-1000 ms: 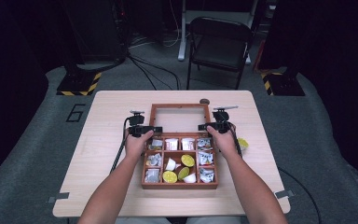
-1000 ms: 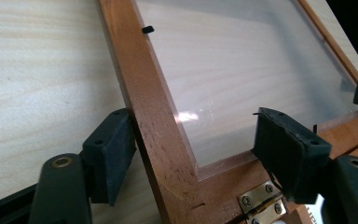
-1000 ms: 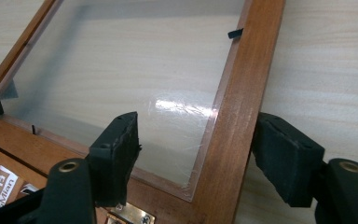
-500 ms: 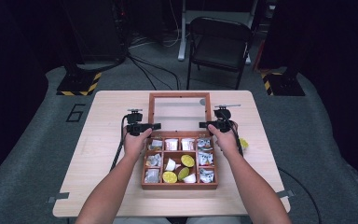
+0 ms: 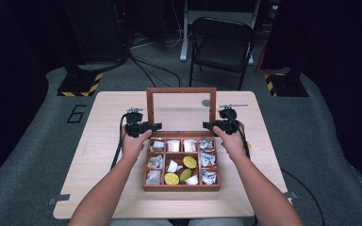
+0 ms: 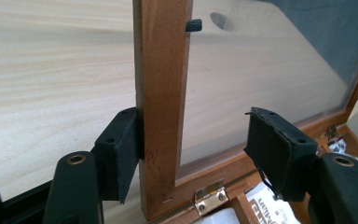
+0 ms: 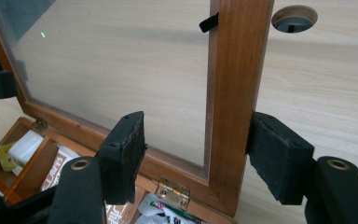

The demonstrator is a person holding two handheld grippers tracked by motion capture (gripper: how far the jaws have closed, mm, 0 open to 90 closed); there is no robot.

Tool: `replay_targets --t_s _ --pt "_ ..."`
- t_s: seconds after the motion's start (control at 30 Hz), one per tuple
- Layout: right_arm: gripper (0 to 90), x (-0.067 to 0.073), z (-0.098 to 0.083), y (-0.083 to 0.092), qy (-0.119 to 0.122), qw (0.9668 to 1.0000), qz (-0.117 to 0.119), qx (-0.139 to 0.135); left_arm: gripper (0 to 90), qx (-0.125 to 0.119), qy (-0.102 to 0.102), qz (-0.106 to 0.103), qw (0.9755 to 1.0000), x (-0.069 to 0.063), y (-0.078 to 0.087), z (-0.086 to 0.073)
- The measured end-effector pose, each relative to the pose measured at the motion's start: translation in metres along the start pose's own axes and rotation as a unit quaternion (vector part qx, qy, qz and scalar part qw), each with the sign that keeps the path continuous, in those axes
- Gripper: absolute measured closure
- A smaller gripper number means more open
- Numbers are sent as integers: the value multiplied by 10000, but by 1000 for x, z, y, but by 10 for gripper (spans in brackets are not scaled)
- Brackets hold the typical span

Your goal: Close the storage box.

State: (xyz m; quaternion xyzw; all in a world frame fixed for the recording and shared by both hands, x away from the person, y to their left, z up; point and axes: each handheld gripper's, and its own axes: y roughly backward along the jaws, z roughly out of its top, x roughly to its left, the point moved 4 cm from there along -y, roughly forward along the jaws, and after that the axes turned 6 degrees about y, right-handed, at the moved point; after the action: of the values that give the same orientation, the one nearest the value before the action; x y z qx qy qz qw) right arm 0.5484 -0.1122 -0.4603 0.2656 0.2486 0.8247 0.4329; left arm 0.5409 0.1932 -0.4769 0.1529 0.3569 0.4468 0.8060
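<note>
Wooden-framed glass lid [image 5: 181,109] of the brown compartment box [image 5: 181,187] on the pale table [image 5: 99,117] now stands upright, higher than a second ago. Left gripper [image 6: 191,149] and right gripper [image 7: 198,154] straddle its side rails, jaws just narrowing, outer pads touching, inner pads clear. Next, I judge: release gently.

upright lid [image 5: 181,90] walls off box [image 5: 181,187] rear, bare table [image 5: 103,117] either side

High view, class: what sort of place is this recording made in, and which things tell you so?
Probably a lab or studio set up for recording, not a home: a lone light wooden table on grey carpet, a folding chair behind, loose floor cables, and yellow-black hazard-striped bases.
</note>
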Motion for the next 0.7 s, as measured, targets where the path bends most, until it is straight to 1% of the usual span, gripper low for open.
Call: replay_targets --t_s 0.03,0.1,0.2,0.27,0.37,0.43,0.47,0.5,0.57,0.63,0.67,0.7 --pt "371 2 0 2 115 9999 -27 -21 359 -23 33 -33 10000 -1 1 0" --pt "371 6 -1 5 176 9998 -77 5 359 -62 20 -71 10000 -2 4 -1" --pt "375 8 -2 9 301 9995 -111 -50 360 -177 29 -152 9997 -4 9 -1" --pt "385 9 -3 12 264 9996 -64 -104 363 -287 7 -251 9993 -5 14 1" --pt "391 10 -1 18 279 9994 -11 -194 365 -393 -11 -295 9988 -10 20 4" --pt "393 12 0 22 294 9993 -20 -222 365 -469 -76 -306 9984 -14 25 6" --pt "398 14 1 25 316 9992 -1 -265 364 -463 -125 -337 9983 -14 27 7" --pt "400 15 2 27 335 9990 14 -299 353 -472 -133 -339 9982 -17 29 7" --pt "403 18 4 30 412 9986 -44 -328 352 -456 -214 -305 9983 -20 32 7" --pt "401 21 5 33 416 9986 -81 -325 352 -468 -277 -293 9981 -21 35 7" --pt "400 22 4 34 490 9982 -84 -334 352 -457 -295 -289 9981 -22 36 7" --pt "401 22 4 35 484 9983 -78 -327 352 -454 -306 -293 9981 -22 37 7"
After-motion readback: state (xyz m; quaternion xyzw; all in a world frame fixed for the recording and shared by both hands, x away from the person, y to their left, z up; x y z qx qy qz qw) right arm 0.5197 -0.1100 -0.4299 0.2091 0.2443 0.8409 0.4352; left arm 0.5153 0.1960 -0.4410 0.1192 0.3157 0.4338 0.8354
